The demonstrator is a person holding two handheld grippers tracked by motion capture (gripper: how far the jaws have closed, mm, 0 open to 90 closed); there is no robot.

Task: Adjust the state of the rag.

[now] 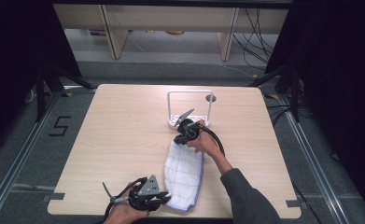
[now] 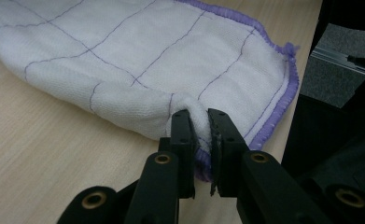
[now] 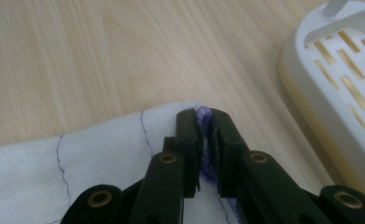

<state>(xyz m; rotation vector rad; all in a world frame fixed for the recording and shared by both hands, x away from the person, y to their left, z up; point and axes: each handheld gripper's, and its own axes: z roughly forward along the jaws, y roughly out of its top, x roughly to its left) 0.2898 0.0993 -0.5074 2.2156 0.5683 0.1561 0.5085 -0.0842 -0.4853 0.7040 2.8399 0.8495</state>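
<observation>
**Two grippers stretch a white cloth along a wooden table**

At the left of the high view, near the table's front edge, the left gripper is clamped on the near end of a white cloth. Its own view shows the jaws pinching a small fold of the fabric just inside the purple-stitched hem, with the cloth's corner close to the table edge.

The cloth, checked with thin purple lines, lies as a long folded strip on the wooden table, running from front centre away toward the middle.

Further right and farther back, the right gripper is closed on the far end, its jaws nipping the purple hem in its own view. Just beyond it stands a white slotted rack with a tall wire handle.

To do this well, both grips should probably stay firm and level while the ends are drawn apart evenly, so neither thin pinch slips off the hem and the right hand stays clear of the rack.
</observation>
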